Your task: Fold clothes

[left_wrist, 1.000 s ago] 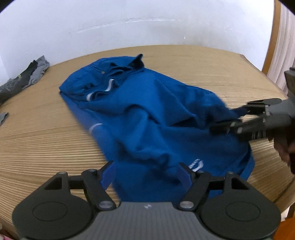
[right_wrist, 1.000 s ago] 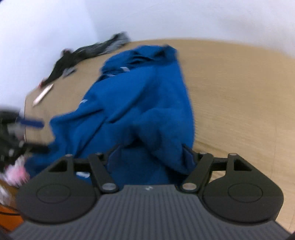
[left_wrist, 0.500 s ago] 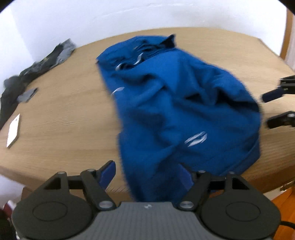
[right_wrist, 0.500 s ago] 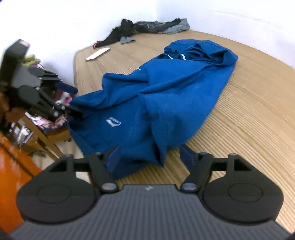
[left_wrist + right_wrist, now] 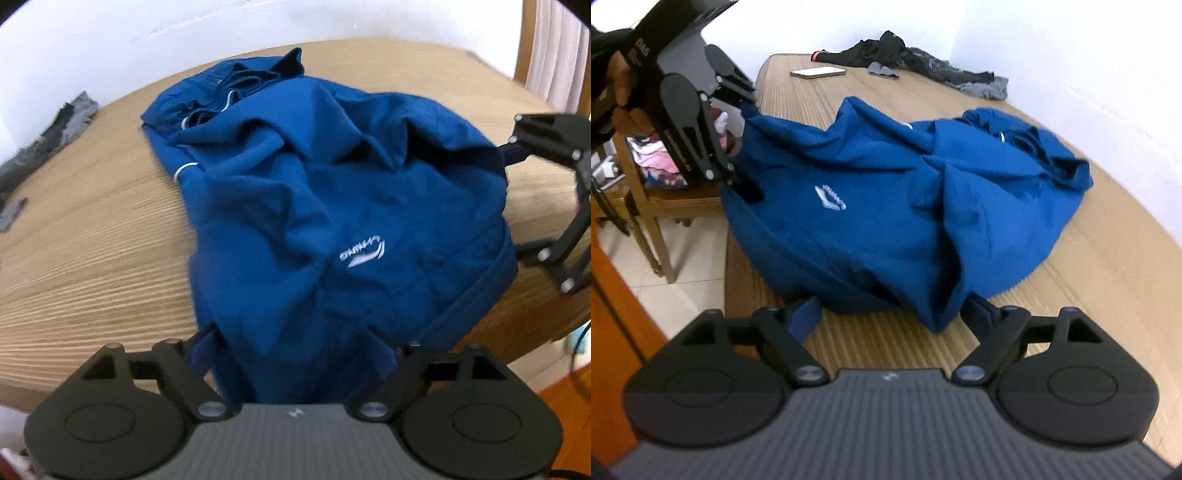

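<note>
Left wrist, left tongs (image 5: 295,350) opening, astride blue garment (image 5: 332,206)

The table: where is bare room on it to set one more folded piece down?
Bare wood lies on the table between the blue garment and the dark clothes at the wall. A second free patch runs beyond the garment toward the far edge. The near edge is crowded: both grippers and the hanging cloth. The phone takes the corner.

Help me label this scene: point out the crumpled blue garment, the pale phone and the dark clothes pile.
Blue garment (image 5: 369,206), left wrist view, middle.
Phone (image 5: 818,72), right wrist view, face.
Dark clothes pile (image 5: 886,48), right wrist view, black top.
</note>
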`<state>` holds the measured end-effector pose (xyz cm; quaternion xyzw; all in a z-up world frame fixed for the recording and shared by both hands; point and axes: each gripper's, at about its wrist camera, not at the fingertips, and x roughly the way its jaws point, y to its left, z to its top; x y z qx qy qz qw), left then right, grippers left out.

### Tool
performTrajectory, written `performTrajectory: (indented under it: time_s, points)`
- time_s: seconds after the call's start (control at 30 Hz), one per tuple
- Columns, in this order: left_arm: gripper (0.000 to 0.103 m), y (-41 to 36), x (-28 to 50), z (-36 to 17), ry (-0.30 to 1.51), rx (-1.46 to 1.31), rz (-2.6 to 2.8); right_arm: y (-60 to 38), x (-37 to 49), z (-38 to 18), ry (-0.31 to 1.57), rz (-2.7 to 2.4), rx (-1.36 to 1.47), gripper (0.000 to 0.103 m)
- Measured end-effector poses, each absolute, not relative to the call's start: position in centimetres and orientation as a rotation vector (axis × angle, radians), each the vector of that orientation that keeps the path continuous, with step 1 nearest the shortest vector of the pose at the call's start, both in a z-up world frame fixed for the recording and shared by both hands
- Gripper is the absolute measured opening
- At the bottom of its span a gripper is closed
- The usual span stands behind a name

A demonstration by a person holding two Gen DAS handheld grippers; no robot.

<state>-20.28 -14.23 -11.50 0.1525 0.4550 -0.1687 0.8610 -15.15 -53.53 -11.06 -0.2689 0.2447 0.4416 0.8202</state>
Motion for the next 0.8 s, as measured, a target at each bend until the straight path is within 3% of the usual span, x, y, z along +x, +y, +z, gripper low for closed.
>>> performTrajectory:
  time_s: [0.1, 0.17, 0.23, 0.3, 0.4, 0.47, 0.57, 0.8]
  points:
    - [0.074, -13.7, -19.7, -11.6, 0.972, 0.257, -0.396, -52.5, -16.2, -11.1, 0.469, 0.901, -0.636, 0.083]
    - [0.063, -13.6, -19.6, -11.5, 0.968, 0.239, -0.429, -52.1, -16.8, -11.2, 0.444, 0.88, -0.662, 0.083]
    - [0.039, -13.7, -19.8, -11.3, 0.965, 0.225, -0.463, -51.8, -16.9, -11.2, 0.432, 0.877, -0.658, 0.083]
    - [0.027, -13.5, -19.7, -11.1, 0.966, 0.208, -0.476, -51.5, -16.7, -11.2, 0.425, 0.884, -0.642, 0.083]
    - [0.019, -12.5, -19.3, -10.7, 0.978, 0.141, -0.48, -50.6, -15.9, -11.5, 0.43, 0.914, -0.612, 0.069]
    - [0.018, -11.3, -19.3, -10.1, 0.978, 0.084, -0.48, -50.3, -15.2, -11.1, 0.468, 0.904, -0.564, 0.042]
    - [0.017, -9.4, -19.4, -8.5, 0.979, -0.029, -0.504, -51.1, -14.7, -9.4, 0.511, 0.888, -0.431, 0.034]
    - [0.016, -6.6, -21.4, -2.6, 0.922, -0.207, -0.585, -53.4, -16.6, -3.6, 0.506, 0.913, -0.154, 0.031]
